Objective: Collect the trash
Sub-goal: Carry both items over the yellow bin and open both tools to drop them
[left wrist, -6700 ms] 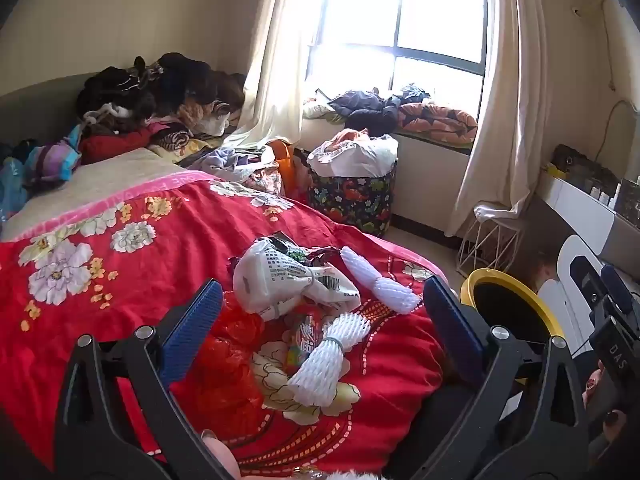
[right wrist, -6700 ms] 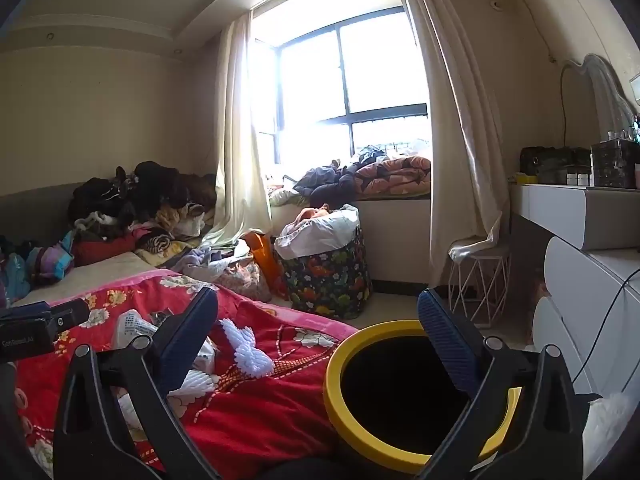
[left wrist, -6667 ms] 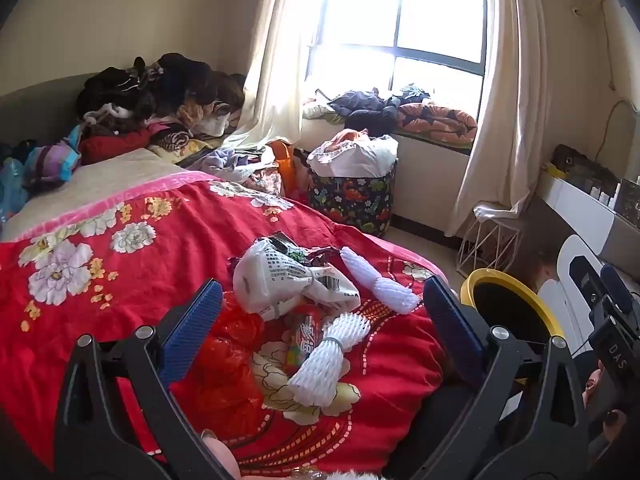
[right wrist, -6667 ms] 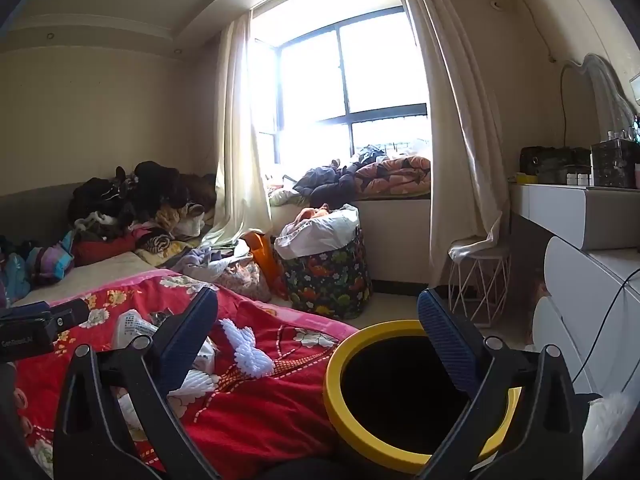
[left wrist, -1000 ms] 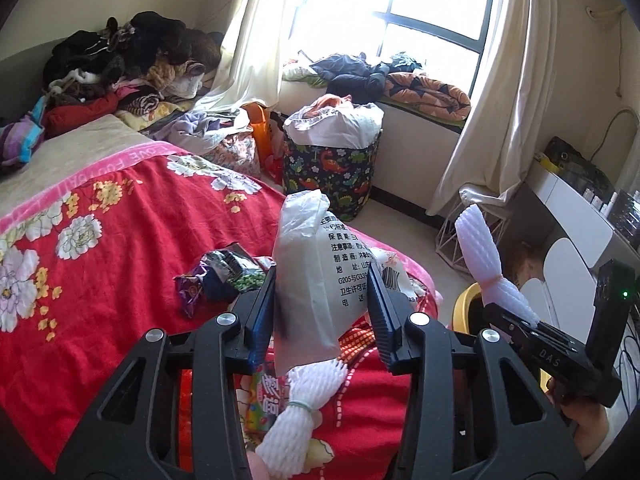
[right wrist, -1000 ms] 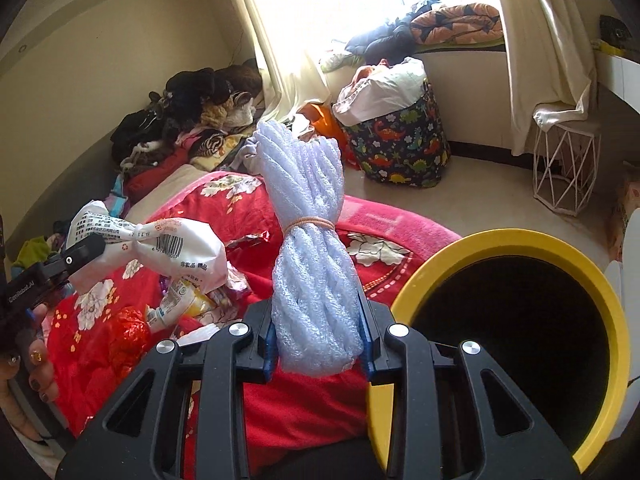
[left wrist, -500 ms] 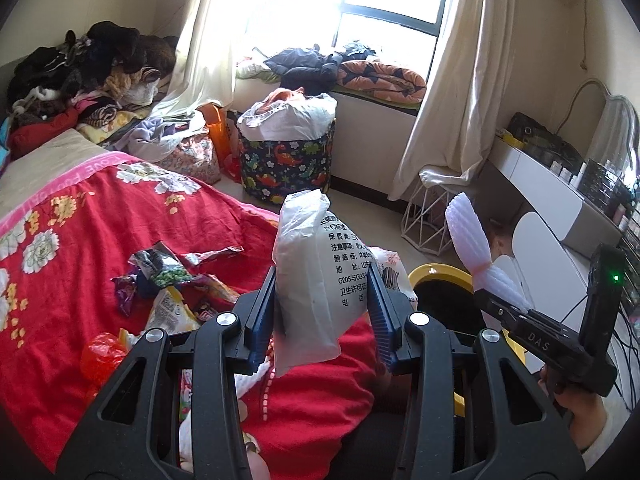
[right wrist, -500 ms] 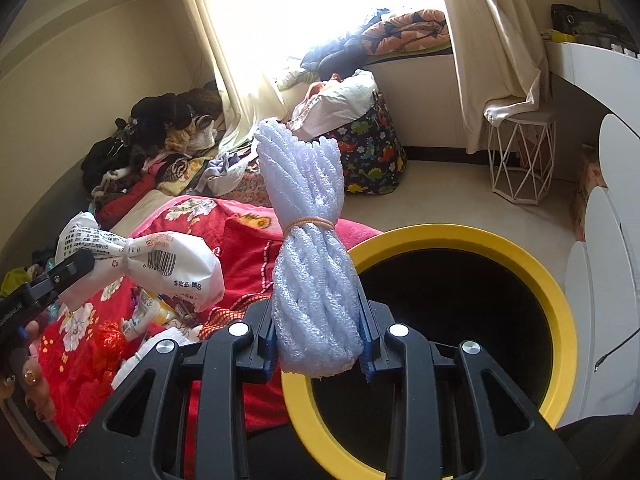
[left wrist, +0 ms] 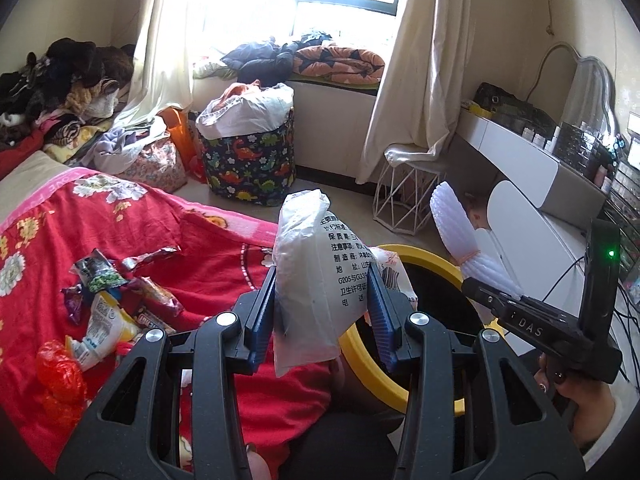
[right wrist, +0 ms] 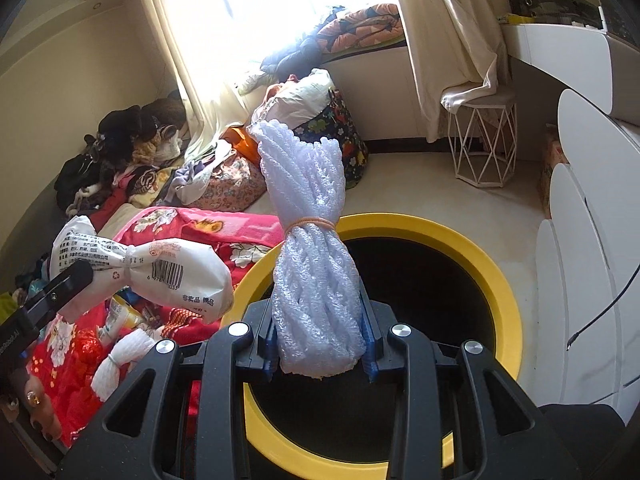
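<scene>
Trash in both grips: a white printed plastic bag point(left wrist: 320, 276) stands pinched between the blue pads of the left gripper point(left wrist: 322, 312) at centre frame, its lower end hanging over the near rim of the yellow-rimmed bin point(left wrist: 424, 258). In the right wrist view a white foam-net bundle point(right wrist: 316, 264), tied with an orange rubber band, is clamped upright by the right gripper point(right wrist: 320, 344), whose jaws have just eased slightly wider, directly above the bin's dark mouth. Snack wrappers point(left wrist: 116, 296) and a second foam bundle point(right wrist: 120, 360) lie on the red floral blanket point(left wrist: 120, 232) at lower left. A dinosaur-print hamper point(left wrist: 248, 160) stands beyond by the window
</scene>
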